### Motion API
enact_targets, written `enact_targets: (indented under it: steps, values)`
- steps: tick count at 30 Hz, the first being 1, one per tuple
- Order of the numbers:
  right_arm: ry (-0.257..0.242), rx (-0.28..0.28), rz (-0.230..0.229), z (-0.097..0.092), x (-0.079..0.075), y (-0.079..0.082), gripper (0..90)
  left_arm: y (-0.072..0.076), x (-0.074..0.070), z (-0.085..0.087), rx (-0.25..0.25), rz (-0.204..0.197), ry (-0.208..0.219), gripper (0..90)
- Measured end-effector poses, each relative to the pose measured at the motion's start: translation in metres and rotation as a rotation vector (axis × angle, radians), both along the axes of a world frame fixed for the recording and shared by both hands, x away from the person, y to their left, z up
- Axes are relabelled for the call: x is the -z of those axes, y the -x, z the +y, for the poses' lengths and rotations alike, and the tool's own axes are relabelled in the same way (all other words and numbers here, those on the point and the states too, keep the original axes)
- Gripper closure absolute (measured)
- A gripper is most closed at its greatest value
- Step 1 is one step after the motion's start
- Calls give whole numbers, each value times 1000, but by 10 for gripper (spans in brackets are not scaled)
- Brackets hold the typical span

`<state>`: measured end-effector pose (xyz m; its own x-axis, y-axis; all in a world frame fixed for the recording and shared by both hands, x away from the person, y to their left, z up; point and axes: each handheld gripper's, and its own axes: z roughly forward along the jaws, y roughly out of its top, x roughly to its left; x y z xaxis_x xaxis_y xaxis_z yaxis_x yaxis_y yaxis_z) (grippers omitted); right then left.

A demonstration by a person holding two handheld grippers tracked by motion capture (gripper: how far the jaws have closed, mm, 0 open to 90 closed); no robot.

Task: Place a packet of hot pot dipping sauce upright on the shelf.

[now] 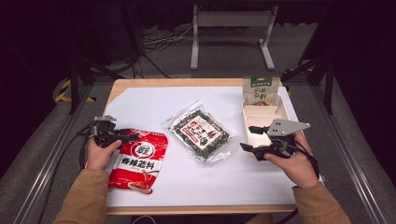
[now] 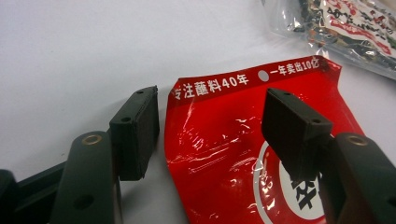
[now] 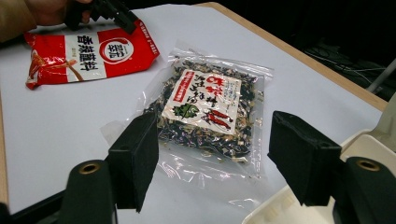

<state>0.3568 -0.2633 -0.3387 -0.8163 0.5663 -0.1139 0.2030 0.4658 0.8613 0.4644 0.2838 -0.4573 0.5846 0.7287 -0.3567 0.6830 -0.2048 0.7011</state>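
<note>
Forearms in tan sleeves come in from the near edge of the white-covered wooden table [image 1: 140, 100], each hand carrying a black two-jaw gripper. Left gripper [image 1: 131, 136] is down at the top corner of the glossy red foil sauce packet [image 1: 139, 160], which lies flat on the near left of the sheet. In the left gripper view its jaws stand wide: one pad [image 2: 135, 130] over bare white sheet just beside the packet's edge, the other above the red foil [image 2: 210, 154], neither pressing, nothing held. Right gripper [image 1: 249, 138] hangs over the near end of the cream compartment tray [image 1: 280, 100] on the right, jaws spread and empty. Between the two hands, mid-table, lies the clear plastic bag of dark dried mix [image 1: 201, 130]. Farther back, a small green-and-tan pouch [image 1: 259, 90] stands in the tray's far end.
</note>
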Motion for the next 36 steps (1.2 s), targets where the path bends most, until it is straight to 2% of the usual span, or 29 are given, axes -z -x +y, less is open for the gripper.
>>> enact_targets:
  steps: [2, 5, 9, 12, 15, 17, 21, 24, 25, 26, 31, 33, 34, 36]
  values:
    - [-1, 0, 0, 0, 0, 0, 336, 1, 0, 0, 14, 4, 15, 380]
    - [-3, 0, 4, 0, 0, 0, 333, 4, -3, 0, 58, -26, 26, 374]
    - [-3, 4, 2, -1, 0, 0, 333, 10, -11, 6, 87, -66, 100, 391]
    - [-4, 5, 3, -1, -1, 1, 333, 16, -14, 7, 117, -86, 105, 422]
    - [-3, 1, 5, 1, 0, 1, 332, 20, -17, 9, 141, -97, 111, 506]
    - [1, -4, 5, 2, 0, 1, 332, 23, -17, 10, 152, -109, 92, 532]
    - [3, -10, 10, 4, 1, 1, 330, 25, -12, 3, 186, -93, 23, 554]
    - [5, -8, 10, 4, 1, 0, 330, 24, -6, -8, 231, -71, -78, 572]
    - [5, -8, 9, 3, 1, 0, 329, 24, -6, -8, 231, -71, -78, 580]
    - [4, -9, 7, 3, 0, 0, 329, 25, -3, -16, 249, -82, -146, 581]
    - [2, -11, 9, 4, 0, 1, 330, 26, -3, -18, 247, -91, -156, 606]
    - [5, -13, 7, 4, 1, 0, 330, 26, -4, -19, 240, -105, -184, 680]
    - [6, -14, 9, 5, 1, 0, 329, 27, -6, -20, 243, -120, -193, 762]
    - [6, -13, 9, 5, 1, 0, 330, 29, -10, -20, 239, -137, -180, 850]
